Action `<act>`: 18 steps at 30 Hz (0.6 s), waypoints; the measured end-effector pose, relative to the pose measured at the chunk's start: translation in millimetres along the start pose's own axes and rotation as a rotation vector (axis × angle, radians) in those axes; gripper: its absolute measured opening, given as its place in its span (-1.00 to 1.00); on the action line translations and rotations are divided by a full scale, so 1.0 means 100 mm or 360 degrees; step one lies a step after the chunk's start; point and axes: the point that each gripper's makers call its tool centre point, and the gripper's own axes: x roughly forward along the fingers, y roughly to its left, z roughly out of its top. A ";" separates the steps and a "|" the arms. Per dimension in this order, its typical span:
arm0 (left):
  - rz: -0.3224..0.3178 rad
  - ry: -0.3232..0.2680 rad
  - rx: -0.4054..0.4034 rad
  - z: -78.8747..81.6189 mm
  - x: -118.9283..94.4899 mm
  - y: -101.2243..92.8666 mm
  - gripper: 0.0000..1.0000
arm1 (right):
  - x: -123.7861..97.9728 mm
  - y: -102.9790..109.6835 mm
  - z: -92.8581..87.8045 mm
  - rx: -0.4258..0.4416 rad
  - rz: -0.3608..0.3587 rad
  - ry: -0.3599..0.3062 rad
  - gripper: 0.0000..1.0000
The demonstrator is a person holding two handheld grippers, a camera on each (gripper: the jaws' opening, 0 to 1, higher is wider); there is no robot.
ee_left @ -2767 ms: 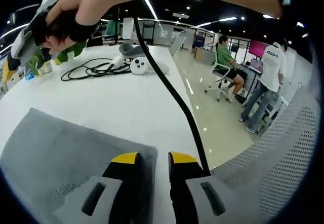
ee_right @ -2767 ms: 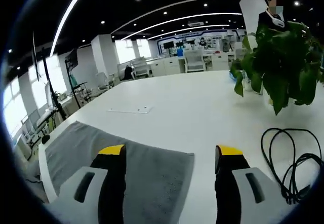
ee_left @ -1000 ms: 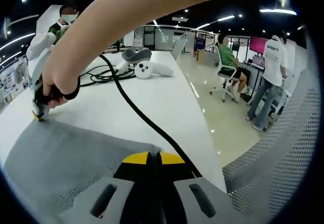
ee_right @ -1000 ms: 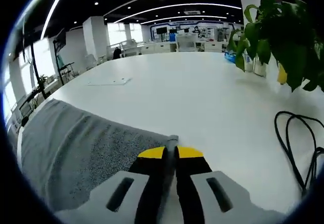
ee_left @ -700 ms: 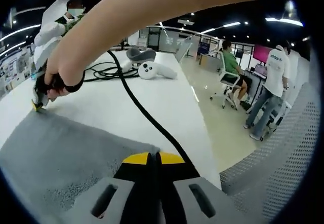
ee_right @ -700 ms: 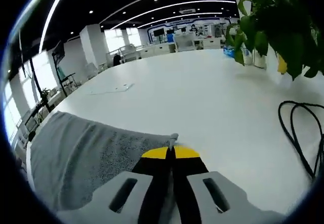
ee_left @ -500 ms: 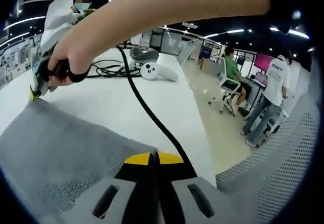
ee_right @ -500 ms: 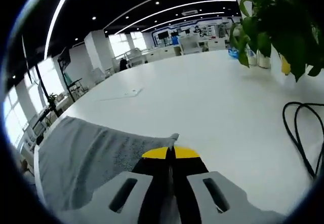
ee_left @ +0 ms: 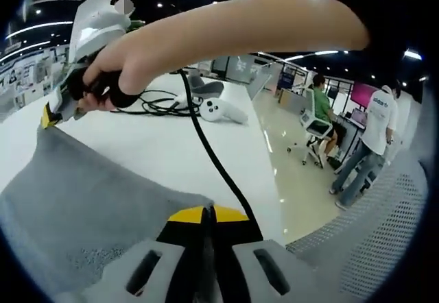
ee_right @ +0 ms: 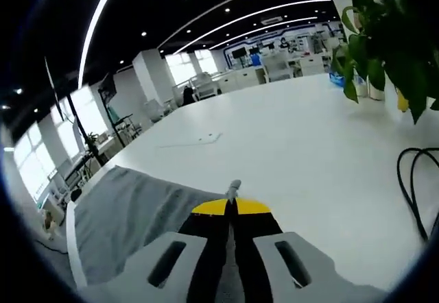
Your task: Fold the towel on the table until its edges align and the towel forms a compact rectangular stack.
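A grey towel (ee_left: pixel 82 200) lies partly lifted off the white table (ee_left: pixel 164 145). My left gripper (ee_left: pixel 206 213) is shut on its near corner. In the left gripper view, the right gripper (ee_left: pixel 49 114), held by a person's hand (ee_left: pixel 116 70), pinches the far corner and holds it raised. In the right gripper view, my right gripper (ee_right: pixel 230 206) is shut on a corner of the towel (ee_right: pixel 130 214), a small tip of cloth poking out past the yellow fingertips (ee_right: pixel 214 207). The towel slopes down to the left toward the table (ee_right: pixel 288 152) edge.
A black cable (ee_left: pixel 212 166) runs from the right gripper across the table. Coiled cables (ee_left: pixel 154 103) and a white controller (ee_left: pixel 218 110) lie at the far end. A leafy plant (ee_right: pixel 391 49) and a cable loop (ee_right: pixel 417 186) sit at right. People and chairs (ee_left: pixel 319 114) stand beyond the edge.
Both grippers have shut on towel corners since the earliest frames. Over the last second both corners have risen off the table, the right one highest.
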 end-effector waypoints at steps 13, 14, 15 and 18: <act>0.0097 -0.0119 0.0013 0.24 -0.32 0.07 -0.95 | -0.10 0.29 0.27 0.0066 0.0131 -0.0109 -1.00; 0.0114 -0.0131 0.0017 0.25 -0.36 0.09 -0.95 | -0.10 0.33 0.29 0.0072 0.0158 -0.0117 -1.00; 0.0124 -0.0136 0.0017 0.26 -0.38 0.10 -0.95 | -0.11 0.37 0.32 0.0068 0.0183 -0.0129 -1.00; 0.0144 -0.0159 0.0016 0.30 -0.49 0.11 -0.95 | -0.11 0.46 0.39 0.0072 0.0215 -0.0146 -1.00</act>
